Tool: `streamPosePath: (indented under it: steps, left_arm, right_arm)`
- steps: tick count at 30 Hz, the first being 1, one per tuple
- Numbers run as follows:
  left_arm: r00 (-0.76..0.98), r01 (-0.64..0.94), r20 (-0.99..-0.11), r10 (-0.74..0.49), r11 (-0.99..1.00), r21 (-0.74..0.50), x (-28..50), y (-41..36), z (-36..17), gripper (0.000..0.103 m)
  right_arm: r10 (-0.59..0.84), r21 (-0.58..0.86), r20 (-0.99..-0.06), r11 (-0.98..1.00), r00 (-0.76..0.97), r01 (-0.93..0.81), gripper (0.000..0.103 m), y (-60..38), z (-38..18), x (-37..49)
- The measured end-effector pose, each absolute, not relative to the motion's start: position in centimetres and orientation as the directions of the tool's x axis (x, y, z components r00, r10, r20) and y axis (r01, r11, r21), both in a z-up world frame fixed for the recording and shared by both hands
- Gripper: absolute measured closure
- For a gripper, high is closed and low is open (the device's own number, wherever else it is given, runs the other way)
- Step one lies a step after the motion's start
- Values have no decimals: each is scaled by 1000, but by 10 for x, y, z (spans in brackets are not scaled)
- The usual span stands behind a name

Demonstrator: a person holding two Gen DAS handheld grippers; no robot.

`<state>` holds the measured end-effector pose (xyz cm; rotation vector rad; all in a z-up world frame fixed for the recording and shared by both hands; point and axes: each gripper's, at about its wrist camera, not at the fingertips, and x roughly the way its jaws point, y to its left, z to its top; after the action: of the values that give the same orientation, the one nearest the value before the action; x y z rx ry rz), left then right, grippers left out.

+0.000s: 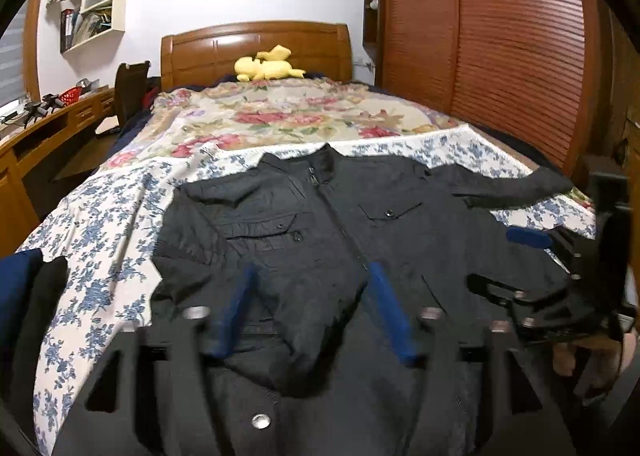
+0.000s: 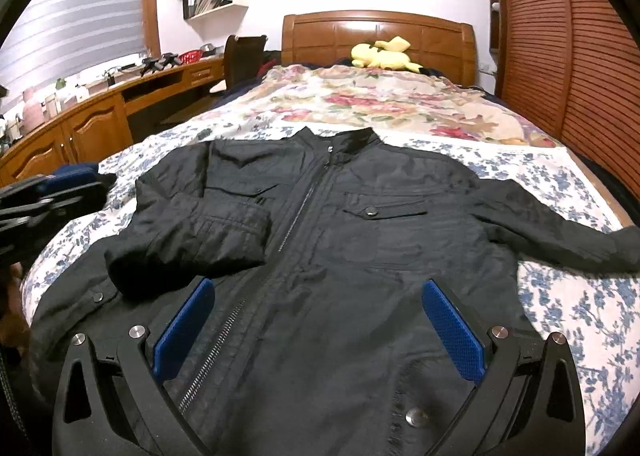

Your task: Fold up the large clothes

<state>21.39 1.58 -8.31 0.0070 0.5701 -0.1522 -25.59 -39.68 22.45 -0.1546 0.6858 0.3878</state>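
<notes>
A black zip jacket (image 1: 340, 223) lies face up on the bed, collar toward the headboard; it also shows in the right wrist view (image 2: 360, 223). Its left sleeve (image 2: 192, 240) is folded across the chest. Its other sleeve (image 2: 560, 223) stretches out to the right. My left gripper (image 1: 314, 276) hovers open above the jacket's lower left front, blurred. My right gripper (image 2: 318, 286) hovers open over the lower hem, holding nothing. The right gripper also shows at the right edge of the left wrist view (image 1: 532, 256), and the left gripper at the left edge of the right wrist view (image 2: 52, 191).
The bed has a blue-flowered sheet (image 2: 560, 296) and a red-flowered blanket (image 2: 380, 103) behind the jacket. A yellow plush toy (image 2: 384, 53) lies by the wooden headboard (image 2: 376, 27). A wooden desk (image 2: 100, 115) runs along the left, a slatted wardrobe (image 2: 580, 35) on the right.
</notes>
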Motion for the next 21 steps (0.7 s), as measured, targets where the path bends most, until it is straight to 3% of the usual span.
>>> streamPosePath:
  steps: [1, 12, 21]
  left_arm:
    - [841, 134, -525, -131, 990, -34, 209, 21, -82, 23]
    - [860, 14, -510, -2, 1000, 20, 173, 88, -88, 23]
    - [863, -35, -504, 22, 999, -16, 163, 123, -89, 23]
  right_arm:
    - [302, -7, -648, 916, 699, -401, 0, -393, 223, -253]
    - [395, 44, -676, 864, 622, -501, 0, -337, 213, -235]
    - [501, 91, -691, 776, 522, -624, 20, -298, 206, -211]
